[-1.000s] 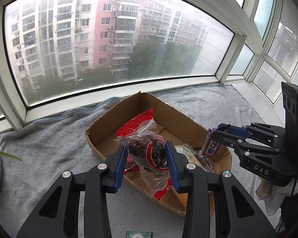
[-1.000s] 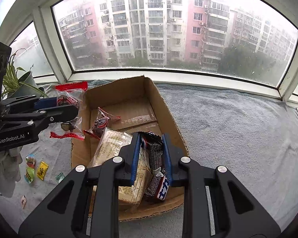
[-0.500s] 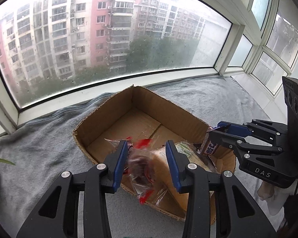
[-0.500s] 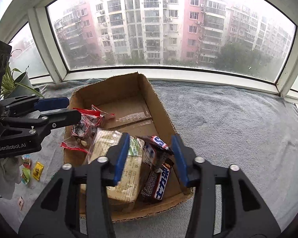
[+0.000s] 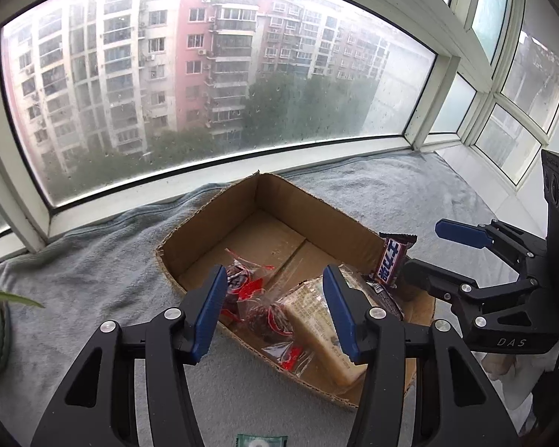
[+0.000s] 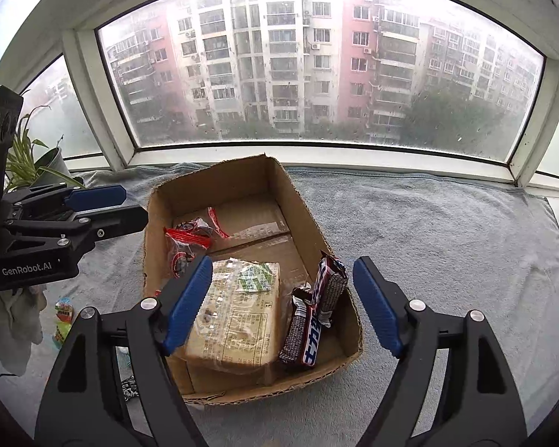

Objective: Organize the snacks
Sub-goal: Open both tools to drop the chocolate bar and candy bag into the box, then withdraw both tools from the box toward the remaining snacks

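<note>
While both claws hang above the cardboard box [image 6: 309,219], neither grips anything. The left claw [image 5: 275,313] has blue pads that are spreading apart; the red-and-clear snack bag [image 5: 257,301] lies below the gap, loose on the box floor near the left wall. The right claw [image 6: 279,305] is also widening, its pads standing clear of the two chocolate bars [image 6: 313,316], which lean against the right wall of the box at its near corner. A wrapped bread loaf [image 6: 234,320] lies flat on the box floor between the bag and the bars, against the near wall. The box sits on a grey towel [image 6: 428,231] spread over the window ledge. Small sweets [image 6: 64,316] lie on the towel to the left of the box, near its left edge. A potted plant [image 6: 37,164] stands at the far left corner.
</note>
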